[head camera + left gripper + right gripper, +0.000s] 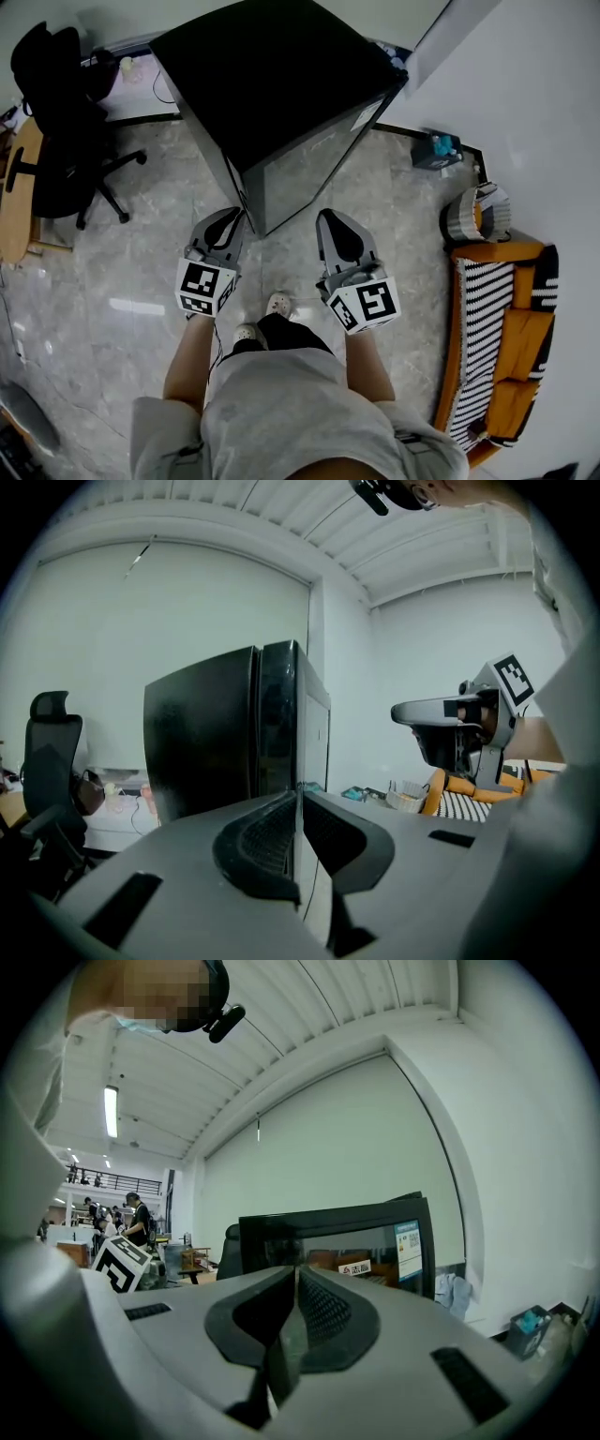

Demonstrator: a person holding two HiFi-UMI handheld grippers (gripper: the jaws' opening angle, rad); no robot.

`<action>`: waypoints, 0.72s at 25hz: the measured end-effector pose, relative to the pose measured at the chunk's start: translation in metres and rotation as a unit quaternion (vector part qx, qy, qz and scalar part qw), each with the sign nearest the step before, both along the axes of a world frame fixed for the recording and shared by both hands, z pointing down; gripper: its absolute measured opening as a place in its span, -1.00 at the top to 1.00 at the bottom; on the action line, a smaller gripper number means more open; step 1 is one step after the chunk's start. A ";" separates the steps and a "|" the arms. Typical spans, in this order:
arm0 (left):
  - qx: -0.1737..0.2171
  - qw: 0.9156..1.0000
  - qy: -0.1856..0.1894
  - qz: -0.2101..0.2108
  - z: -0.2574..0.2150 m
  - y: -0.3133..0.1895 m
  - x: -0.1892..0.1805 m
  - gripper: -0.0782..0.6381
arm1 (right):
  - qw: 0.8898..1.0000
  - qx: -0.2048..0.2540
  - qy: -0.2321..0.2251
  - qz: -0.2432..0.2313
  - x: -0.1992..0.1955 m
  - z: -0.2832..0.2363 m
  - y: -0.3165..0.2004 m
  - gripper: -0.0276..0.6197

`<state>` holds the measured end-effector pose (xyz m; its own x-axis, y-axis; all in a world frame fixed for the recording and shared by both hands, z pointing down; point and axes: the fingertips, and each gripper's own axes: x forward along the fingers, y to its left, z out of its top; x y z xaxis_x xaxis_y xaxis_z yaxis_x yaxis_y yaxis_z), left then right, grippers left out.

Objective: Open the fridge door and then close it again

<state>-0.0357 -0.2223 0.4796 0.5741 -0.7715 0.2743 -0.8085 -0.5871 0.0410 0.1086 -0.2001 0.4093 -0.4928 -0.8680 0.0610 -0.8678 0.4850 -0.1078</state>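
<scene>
Glossy black fridge door (pixel 328 1241), shiny stone-look floor (pixel 122 272), striped cloth cushion (pixel 483 314)

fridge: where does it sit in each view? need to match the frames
Head view: fridge at upper centre, its black top facing the camera.
Left gripper view: fridge left of centre, seen corner-on, dark side to the left.
Right gripper view: fridge centre to right, its glossy door facing the camera.
Shared landmark: teal box on the floor by the white wall, also at and.

The grey marble floor (pixel 112 281) carries the black fridge (pixel 281 103) just ahead of the left tongs (pixel 234 216) and right tongs (pixel 329 217). An office chair (pixel 56 122) stands far left and a striped couch (pixel 497 347) to the right.
</scene>
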 end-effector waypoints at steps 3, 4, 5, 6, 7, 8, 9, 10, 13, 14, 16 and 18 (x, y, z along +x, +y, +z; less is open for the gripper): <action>-0.019 1.000 -0.014 -0.002 0.019 -0.007 0.002 0.73 | 1.000 -0.010 -0.002 -0.005 0.001 0.009 -0.005 0.83; -0.025 1.000 -0.019 -0.002 0.025 -0.009 0.003 0.72 | 1.000 -0.013 -0.002 -0.006 0.001 0.011 -0.007 0.83; -0.031 0.999 -0.024 -0.001 0.031 -0.011 0.004 0.72 | 1.000 -0.016 -0.001 -0.008 0.001 0.013 -0.008 0.83; -0.037 0.999 -0.027 0.000 0.037 -0.013 0.004 0.70 | 1.000 -0.018 -0.001 -0.009 0.001 0.015 -0.009 0.83; -0.044 0.999 -0.030 0.001 0.043 -0.015 0.005 0.66 | 1.000 -0.021 -0.001 -0.010 0.001 0.018 -0.009 0.83; -0.051 0.998 -0.032 0.003 0.049 -0.016 0.006 0.62 | 1.000 -0.023 -0.001 -0.011 0.002 0.021 -0.010 0.83; -0.058 0.998 -0.035 0.006 0.054 -0.017 0.008 0.57 | 1.000 -0.025 -0.001 -0.012 0.002 0.023 -0.010 0.83; -0.064 0.997 -0.037 0.007 0.059 -0.018 0.009 0.54 | 1.000 -0.028 -0.001 -0.012 0.002 0.025 -0.011 0.83; -0.070 0.997 -0.043 0.007 0.072 -0.025 0.009 0.49 | 0.999 -0.033 0.002 -0.012 0.004 0.030 -0.012 0.83; -0.073 0.996 -0.044 0.009 0.074 -0.026 0.011 0.49 | 0.999 -0.034 0.002 -0.011 0.006 0.031 -0.012 0.83; -0.083 0.995 -0.046 0.019 0.078 -0.027 0.017 0.48 | 0.999 -0.036 0.002 -0.010 0.009 0.033 -0.012 0.83; -0.091 0.994 -0.052 0.029 0.083 -0.026 0.023 0.48 | 0.999 -0.039 0.003 -0.008 0.012 0.035 -0.011 0.83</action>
<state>-0.0127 -0.2484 0.5627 0.5778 -0.6699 0.4664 -0.7789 -0.6232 0.0697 0.1207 -0.2108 0.4448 -0.5057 -0.8528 0.1306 -0.8609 0.4889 -0.1409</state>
